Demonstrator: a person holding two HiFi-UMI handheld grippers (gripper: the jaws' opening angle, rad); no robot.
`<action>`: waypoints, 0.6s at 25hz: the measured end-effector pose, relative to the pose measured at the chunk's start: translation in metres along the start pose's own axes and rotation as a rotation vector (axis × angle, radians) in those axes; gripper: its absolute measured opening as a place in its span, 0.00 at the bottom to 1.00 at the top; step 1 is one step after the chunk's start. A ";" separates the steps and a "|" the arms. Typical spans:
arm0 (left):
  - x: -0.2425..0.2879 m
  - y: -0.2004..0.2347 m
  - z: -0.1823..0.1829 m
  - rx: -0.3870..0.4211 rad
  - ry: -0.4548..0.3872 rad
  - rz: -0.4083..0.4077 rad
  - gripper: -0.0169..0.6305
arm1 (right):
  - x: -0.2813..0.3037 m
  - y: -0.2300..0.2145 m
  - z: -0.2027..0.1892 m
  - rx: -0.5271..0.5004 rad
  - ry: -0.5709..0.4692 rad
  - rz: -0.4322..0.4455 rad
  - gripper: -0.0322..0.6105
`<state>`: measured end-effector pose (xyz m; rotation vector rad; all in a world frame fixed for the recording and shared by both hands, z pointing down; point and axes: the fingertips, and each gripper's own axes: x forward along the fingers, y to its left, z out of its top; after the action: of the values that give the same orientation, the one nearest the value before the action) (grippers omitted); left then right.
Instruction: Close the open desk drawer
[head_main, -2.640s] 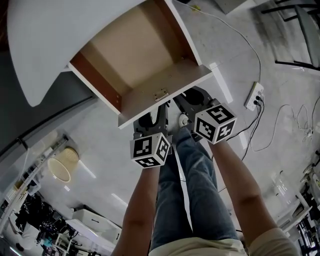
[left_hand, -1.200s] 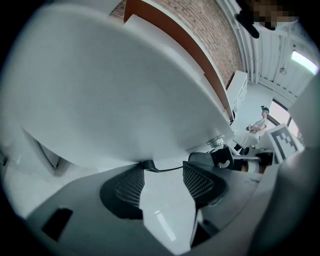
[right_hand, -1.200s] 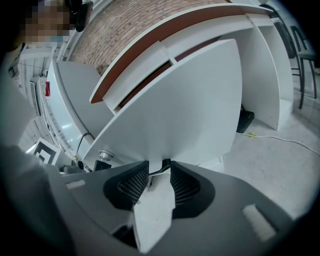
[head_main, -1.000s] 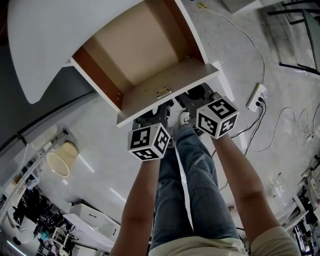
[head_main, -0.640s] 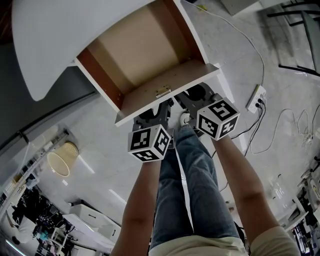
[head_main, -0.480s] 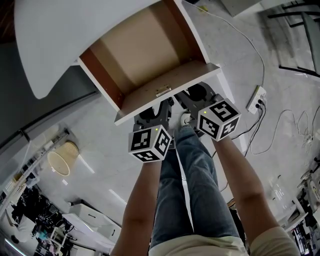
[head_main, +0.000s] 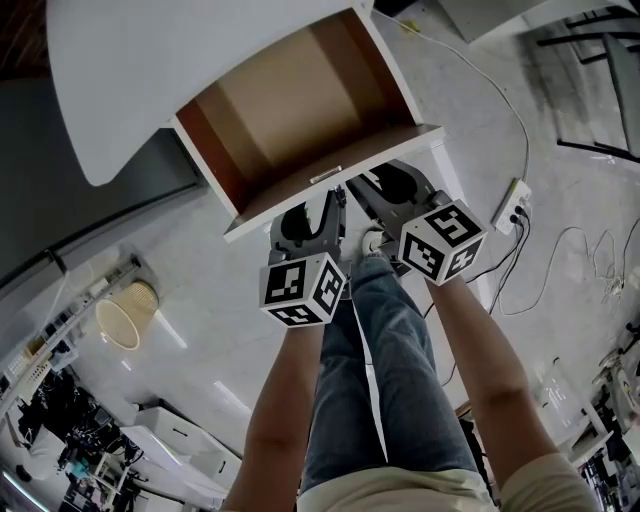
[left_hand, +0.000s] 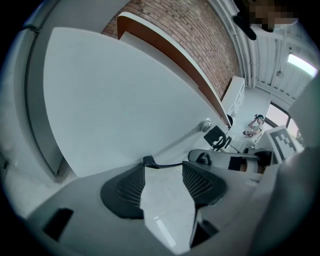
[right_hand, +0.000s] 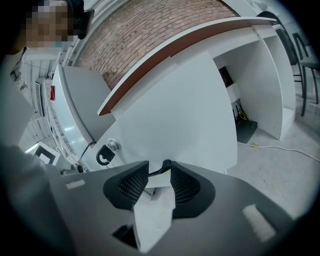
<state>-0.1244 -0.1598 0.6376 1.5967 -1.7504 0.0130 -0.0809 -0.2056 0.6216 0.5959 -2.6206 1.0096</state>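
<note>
Drawer with a white front and brown wooden inside (head_main: 300, 110) stands pulled out from under the curved white tabletop (head_main: 150, 70), its inside bare. In the head view both grippers sit side by side just below the lower edge of the drawer front, above the person's blue-jeaned legs (head_main: 380, 380).

The left gripper (head_main: 312, 212) points up at the white panel. In the left gripper view its jaws (left_hand: 162, 170) stand apart with nothing between them, and the flat white drawer front (left_hand: 115, 100) fills the space ahead. A small round metal lock (left_hand: 204, 125) shows on the panel to the right.

The right gripper (head_main: 385, 185) lies just beside the left one. In the right gripper view its jaws (right_hand: 159, 175) are likewise apart and empty, facing the same white panel (right_hand: 185, 110). Whether either pair touches the panel cannot be told.

On the pale floor lie a white power strip (head_main: 510, 205) with its cable and a round woven basket (head_main: 125, 315).
</note>
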 end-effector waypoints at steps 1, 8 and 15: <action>-0.001 -0.001 0.002 0.004 -0.003 0.000 0.39 | 0.000 0.001 0.002 0.000 -0.004 0.002 0.27; -0.005 -0.005 0.012 0.019 -0.025 0.005 0.37 | -0.002 0.007 0.014 0.005 -0.025 0.018 0.27; -0.006 -0.008 0.020 0.022 -0.035 0.000 0.36 | -0.002 0.010 0.022 0.012 -0.041 0.024 0.27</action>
<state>-0.1285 -0.1659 0.6165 1.6221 -1.7822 0.0050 -0.0857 -0.2137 0.5990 0.5952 -2.6655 1.0322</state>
